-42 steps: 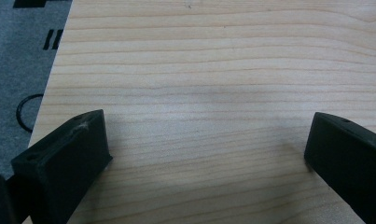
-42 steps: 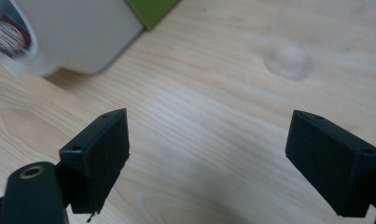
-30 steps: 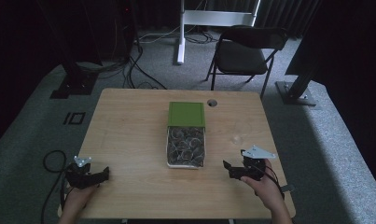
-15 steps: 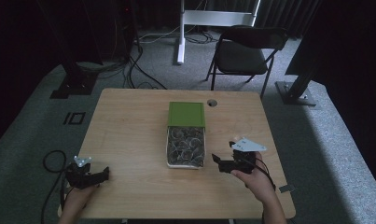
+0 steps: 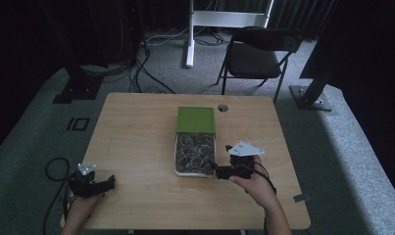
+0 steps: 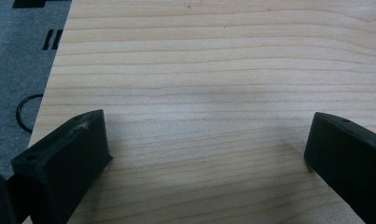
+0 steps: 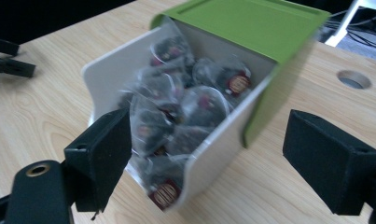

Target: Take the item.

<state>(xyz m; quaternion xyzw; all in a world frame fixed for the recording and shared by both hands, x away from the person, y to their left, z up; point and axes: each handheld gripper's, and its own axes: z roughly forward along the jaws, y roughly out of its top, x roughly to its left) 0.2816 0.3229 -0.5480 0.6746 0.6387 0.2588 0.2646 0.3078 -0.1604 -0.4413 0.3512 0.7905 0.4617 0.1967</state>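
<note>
Matt wood-grain table (image 5: 136, 132), glossy clear plastic sachets (image 7: 176, 107), smooth white tray (image 7: 213, 144)

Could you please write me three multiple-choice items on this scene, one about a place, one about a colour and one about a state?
1. Where are the right tongs?
A. at the near right corner of the drawer
B. over the chair
C. at the table's far left corner

2. What colour is the sleeve that the drawer slides into?
A. red
B. green
C. blue

3. How do the left tongs stand?
A. shut on a sachet
B. shut on a cable
C. open, with bare table between the jaws

Answers:
1 A, since the high view shows the right tongs beside the drawer's near right corner.
2 B, since the sleeve is green in the high view and the right gripper view.
3 C, since the left gripper view shows the jaws wide apart over bare wood.
</note>
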